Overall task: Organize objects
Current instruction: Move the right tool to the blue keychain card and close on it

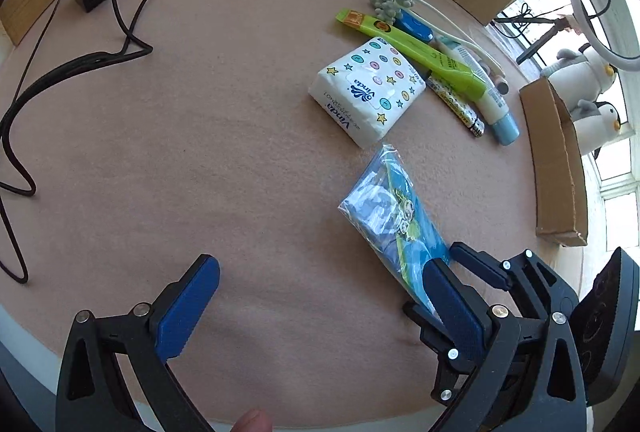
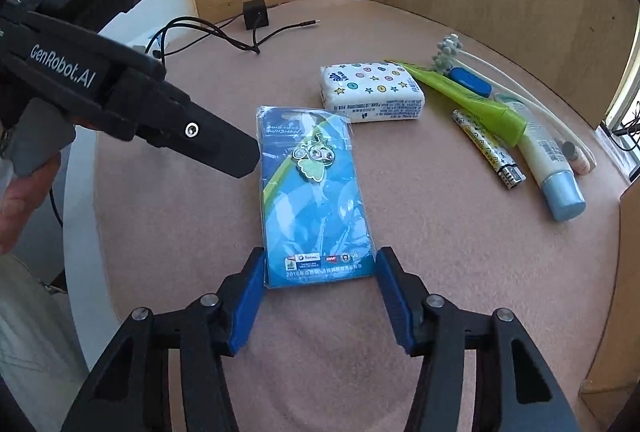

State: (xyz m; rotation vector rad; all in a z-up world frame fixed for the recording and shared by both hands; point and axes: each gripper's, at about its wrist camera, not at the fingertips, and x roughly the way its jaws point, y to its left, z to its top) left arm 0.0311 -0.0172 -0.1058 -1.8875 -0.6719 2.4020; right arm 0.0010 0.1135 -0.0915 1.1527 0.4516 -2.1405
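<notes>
Table [image 2: 400,312], pink felt: bears all items. Tissue pack [image 2: 372,91], far centre, beside tubes and lighter [image 2: 490,151]. Blue badge packet [image 2: 314,195], flat, mid-table, near end between right gripper [image 2: 320,302] pads, apparently touching both. Left gripper [image 1: 320,308] spread wide, empty. Risk: slick film probably slips or buckles under an edge-only squeeze.
</notes>
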